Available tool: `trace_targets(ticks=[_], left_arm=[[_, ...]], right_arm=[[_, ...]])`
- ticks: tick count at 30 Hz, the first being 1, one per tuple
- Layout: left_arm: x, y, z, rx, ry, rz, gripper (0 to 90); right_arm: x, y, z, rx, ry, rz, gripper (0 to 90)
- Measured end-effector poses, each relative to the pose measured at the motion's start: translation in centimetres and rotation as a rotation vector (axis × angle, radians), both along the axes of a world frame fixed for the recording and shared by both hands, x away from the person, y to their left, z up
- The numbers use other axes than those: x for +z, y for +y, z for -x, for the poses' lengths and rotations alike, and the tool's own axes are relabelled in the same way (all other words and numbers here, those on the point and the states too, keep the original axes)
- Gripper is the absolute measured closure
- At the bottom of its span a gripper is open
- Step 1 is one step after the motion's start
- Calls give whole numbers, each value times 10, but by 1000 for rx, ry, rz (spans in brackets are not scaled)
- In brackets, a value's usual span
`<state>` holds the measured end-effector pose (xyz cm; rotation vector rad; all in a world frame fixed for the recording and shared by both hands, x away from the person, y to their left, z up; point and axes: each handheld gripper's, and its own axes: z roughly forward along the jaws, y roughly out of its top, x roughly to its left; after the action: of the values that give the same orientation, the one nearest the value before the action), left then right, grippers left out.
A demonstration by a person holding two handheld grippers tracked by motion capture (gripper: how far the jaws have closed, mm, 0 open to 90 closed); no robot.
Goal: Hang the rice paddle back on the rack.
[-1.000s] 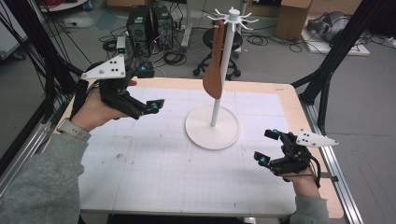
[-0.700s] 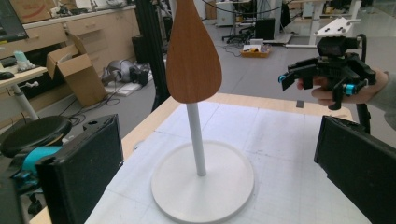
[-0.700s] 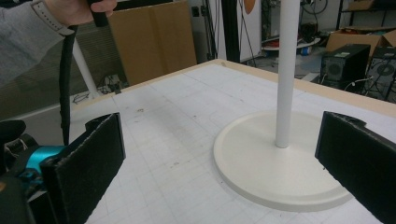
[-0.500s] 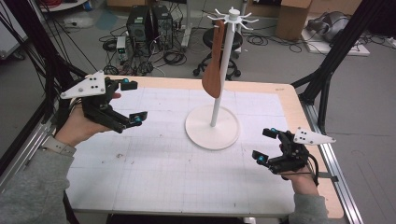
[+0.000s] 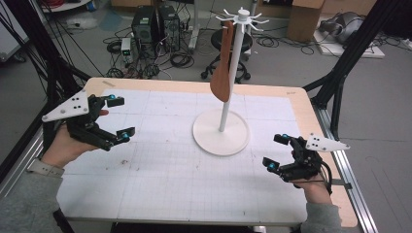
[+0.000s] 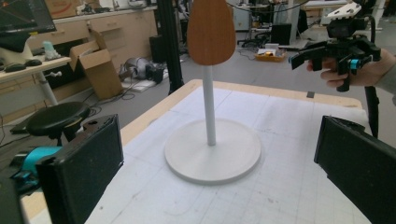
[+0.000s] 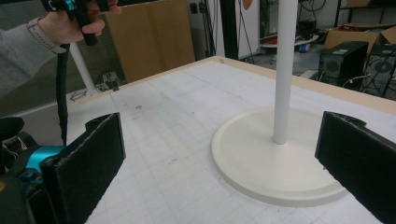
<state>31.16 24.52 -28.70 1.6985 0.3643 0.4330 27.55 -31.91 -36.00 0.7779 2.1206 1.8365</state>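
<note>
The left gripper [image 5: 118,116] is held above the bench's [image 5: 160,194] left edge, toward the far-left corner, in the person's left hand [image 5: 63,145]. Its jaws stand wide apart with nothing between them and point across the bench toward the stand. In the left gripper view the two black pads [image 6: 84,168] frame the stand's base from either side, well short of it.

The stand [image 5: 221,131] sits right of the bench's middle, nearer the far edge. Its round white base [image 5: 209,138] lies flat on the gridded top, and its white pole [image 5: 232,73] rises upright to a ring of short pegs [image 5: 241,18]. A brown wooden spatula [image 5: 222,77] hangs from one peg on the pole's left side, blade down, close beside the pole and clear of the base. In the left gripper view the blade [image 6: 211,30] hangs in front of the pole's upper part.

The right gripper [image 5: 277,151] is near the bench's right edge, toward the near-right corner, in the right hand [image 5: 316,187]. Its jaws are also spread wide and hold nothing, aimed left toward the stand. In the right gripper view the base [image 7: 261,158] and pole [image 7: 286,70] lie between the pads [image 7: 88,158], near but not touching.
</note>
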Motion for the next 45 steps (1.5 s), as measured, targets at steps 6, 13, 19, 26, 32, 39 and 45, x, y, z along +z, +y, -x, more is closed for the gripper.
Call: trace_targets(ticks=[6,13,19,26,32,39,45], left_arm=[[-13,14,5,35,13,18,17],[-35,28,12,70,36,55,17],[-53,37,20,78,52,77,17],[-67,48,27,116,65,104,17],[-81,61,33,155,74,129,17],[-81,75,39,178,69,181,17],[-81,77,42,194,60,177,17]], right_arm=[[1,-2,1,-4,-8,-14,4],[2,-2,1,-4,-7,-12,4],[1,-3,1,-8,-7,-11,4],[2,-3,1,-10,-14,-12,4],[1,-6,2,-20,-15,-16,4],[2,-11,3,-27,-32,-22,4],[3,-13,5,-24,-53,-28,4]])
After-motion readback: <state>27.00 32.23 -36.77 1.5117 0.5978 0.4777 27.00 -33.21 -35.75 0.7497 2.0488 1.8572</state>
